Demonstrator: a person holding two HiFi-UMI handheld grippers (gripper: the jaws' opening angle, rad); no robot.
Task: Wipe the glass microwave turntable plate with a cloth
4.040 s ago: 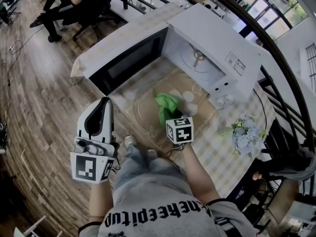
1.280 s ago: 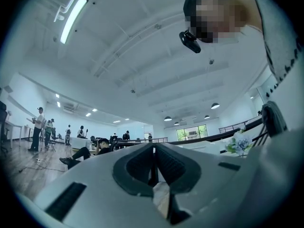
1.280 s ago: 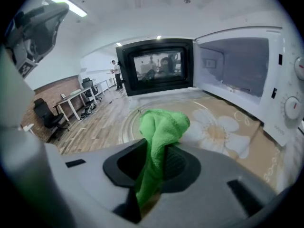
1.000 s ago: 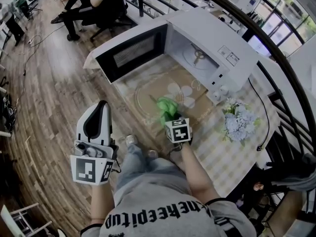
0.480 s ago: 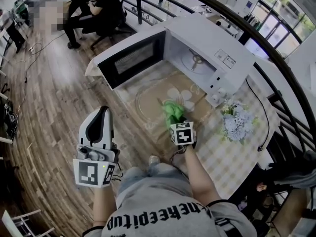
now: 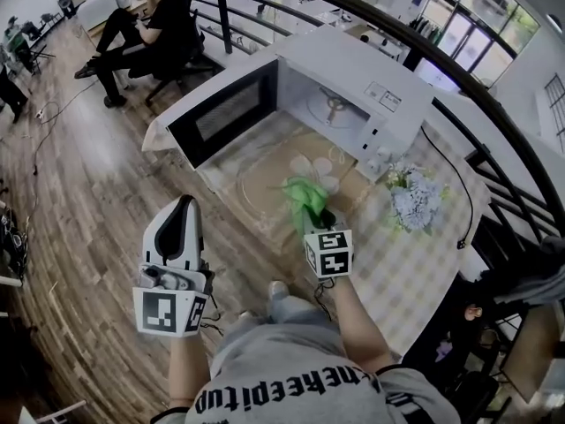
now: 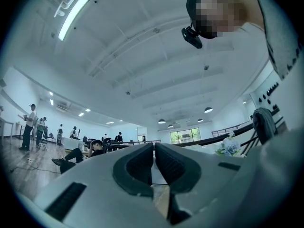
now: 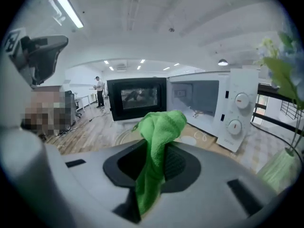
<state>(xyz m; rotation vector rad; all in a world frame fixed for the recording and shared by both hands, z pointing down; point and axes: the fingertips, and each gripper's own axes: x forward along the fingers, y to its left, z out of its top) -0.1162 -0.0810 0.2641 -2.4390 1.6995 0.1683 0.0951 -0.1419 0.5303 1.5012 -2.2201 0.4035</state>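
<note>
A green cloth [image 6: 305, 193] is pinched between the jaws of the right hand-held gripper [image 6: 319, 216]. In the right gripper view the jaws are seen pressed onto the cloth's lower part, while a bunched end stands up above them and a strip hangs down between them. This hand-held gripper is held over the near right part of the glass plate [image 6: 258, 180]. Whether the cloth touches the glass cannot be told.

The plate is laid flat on a brown mat [image 6: 265, 208] with a pale flower motif, and only its faint round rim can be made out. The mat is spread on the bench [image 6: 399, 265], which is covered with a checked cloth. Just behind the plate a white microwave [image 6: 375, 73] is set, with its door [image 6: 221, 113] swung wide open to the left. A bunch of pale flowers [image 6: 409, 203] is placed to the right of the mat, near the microwave's knobs.

The left hand-held gripper [image 6: 185, 205] is held off the bench's near edge, over the wooden floor [image 6: 79, 193], well apart from the plate. In the left gripper view its jaws are seen pressed together, with nothing held between them.

People are seen seated at the far side of the room.
</note>
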